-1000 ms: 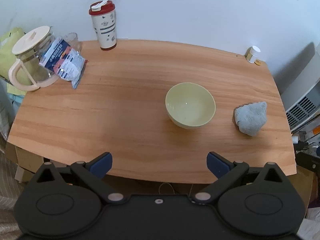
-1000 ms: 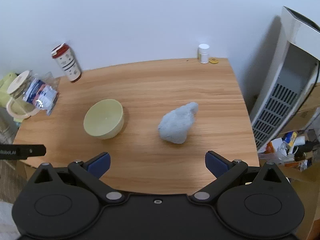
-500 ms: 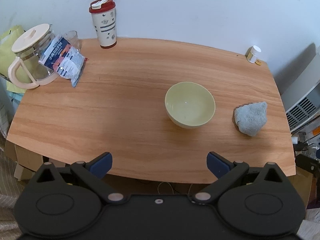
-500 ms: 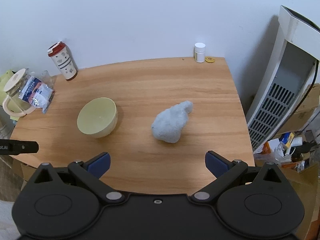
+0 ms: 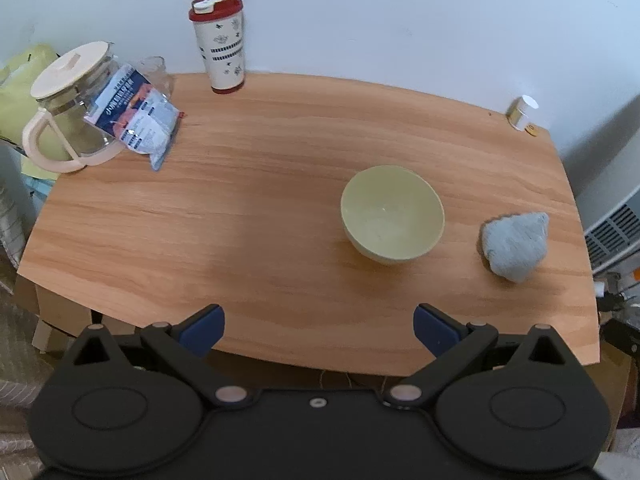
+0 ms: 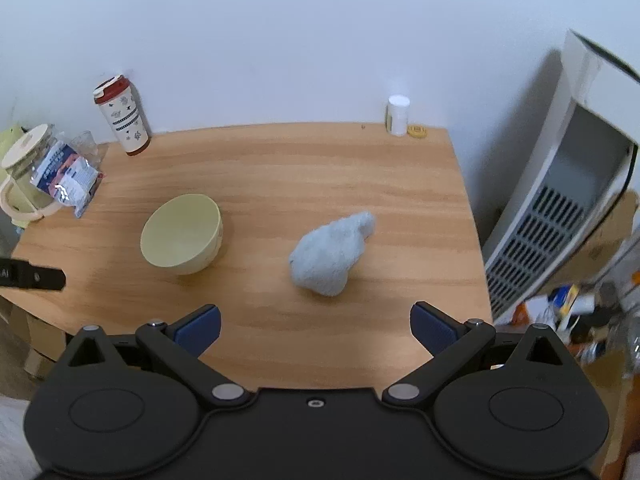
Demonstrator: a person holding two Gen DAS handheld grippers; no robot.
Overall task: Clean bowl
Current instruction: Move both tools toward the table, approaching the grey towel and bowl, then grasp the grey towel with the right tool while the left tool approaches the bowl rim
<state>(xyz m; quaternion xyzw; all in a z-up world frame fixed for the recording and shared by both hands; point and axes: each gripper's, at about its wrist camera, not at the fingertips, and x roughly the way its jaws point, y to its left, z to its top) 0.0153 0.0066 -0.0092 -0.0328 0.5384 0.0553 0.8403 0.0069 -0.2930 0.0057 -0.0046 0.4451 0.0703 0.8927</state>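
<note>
**Q:** Where does the bowl sit, and where is the cloth?

**A:** I hold a gripper in each hand, both above the near edge of the wooden tabletop. The pale yellow-green bowl stands upright, mouth up, right of centre. The crumpled grey-blue cloth lies to its right, near but not touching. From my right gripper the cloth is almost straight ahead, just past the gap between my fingers, and the bowl is ahead and off to the left. From my left gripper the bowl is ahead and slightly right, and the cloth is farther right, close to the tabletop's right edge.

**Q:** Which hand is nearer to which?

**A:** I judge the right nearer the cloth and the left better lined up with the bowl. The cloth's long axis runs from a broad near end to a narrow tail pointing away and right.

**Q:** What are the grippers doing?

**A:** Both are spread wide, blue pads far apart, holding nothing and touching nothing.

**Q:** Anything else nearby?

**A:** A glass jug, a printed packet leaning on it, and a red-lidded tumbler are far left; a small white bottle is at the far right corner. All are well apart from the bowl.

**Q:** How far along is the cleaning?

**A:** Not begun, I judge; the cloth is untouched.
</note>
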